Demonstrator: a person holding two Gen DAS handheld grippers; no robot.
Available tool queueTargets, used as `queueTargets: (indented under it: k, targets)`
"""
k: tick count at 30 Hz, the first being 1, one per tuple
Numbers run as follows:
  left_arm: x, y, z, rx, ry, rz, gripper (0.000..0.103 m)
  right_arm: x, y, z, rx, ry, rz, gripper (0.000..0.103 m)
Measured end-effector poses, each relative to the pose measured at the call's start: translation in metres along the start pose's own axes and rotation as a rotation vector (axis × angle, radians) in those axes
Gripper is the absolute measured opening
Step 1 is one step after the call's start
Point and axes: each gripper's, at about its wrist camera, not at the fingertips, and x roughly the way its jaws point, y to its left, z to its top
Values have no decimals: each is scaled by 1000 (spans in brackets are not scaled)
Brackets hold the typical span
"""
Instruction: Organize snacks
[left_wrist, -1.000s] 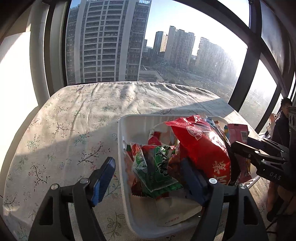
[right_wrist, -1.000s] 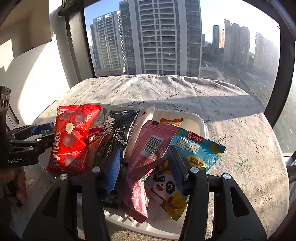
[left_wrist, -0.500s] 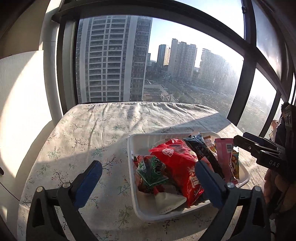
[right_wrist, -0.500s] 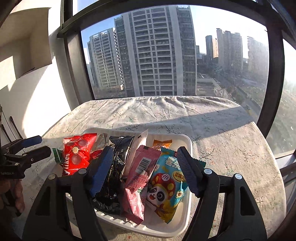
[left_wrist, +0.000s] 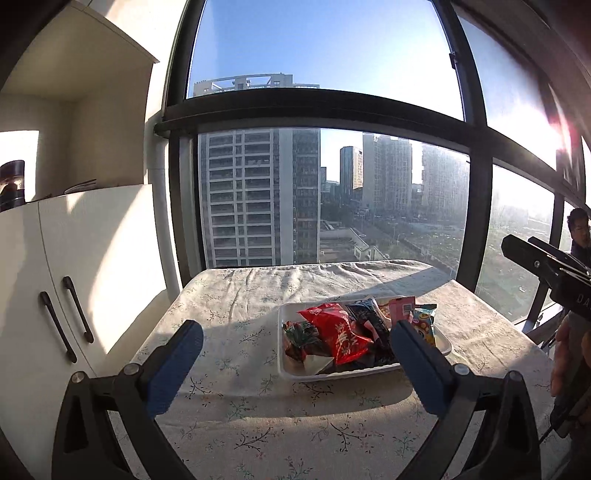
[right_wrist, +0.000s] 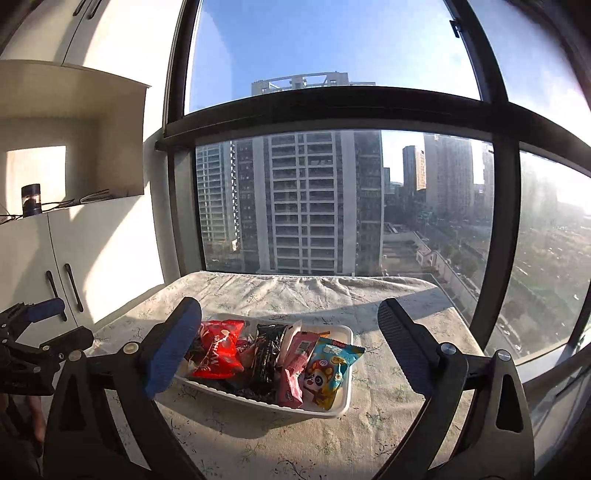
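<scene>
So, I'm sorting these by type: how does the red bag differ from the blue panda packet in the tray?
The red bag is red with white lettering; the blue panda packet is light blue with a cartoon panda. The red bag sits at the tray's left end, the panda packet at its right end, its top corner poking over the rim. Both are sealed snack packets leaning in the same white tray.

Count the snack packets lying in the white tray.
5 clearly visible in the white tray: red packet far left, black packet, pink packet, blue panda packet far right, green packet beside the red. Others may be buried.
</scene>
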Motion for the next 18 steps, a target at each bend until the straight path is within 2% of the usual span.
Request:
queueTargets:
  k: [4, 6, 12, 14, 18]
  targets:
    - [-54, -12, 0, 21, -163, 64, 103, -79, 11, 3, 11, -229, -48, 103]
    - [-72, -16, 0, 11, -185, 78, 103, -111, 16, 5, 21, -300, -92, 103]
    - [-79, -26, -2, 6, -70, 55, 103, -173, 20, 7, 48, -363, -129, 103]
    - [-76, -30, -7, 5, -39, 47, 103, -183, 21, 4, 44, -329, -134, 103]
    - [-58, -39, -23, 21, 76, 75, 103, -191, 27, -12, 15, -236, -159, 103]
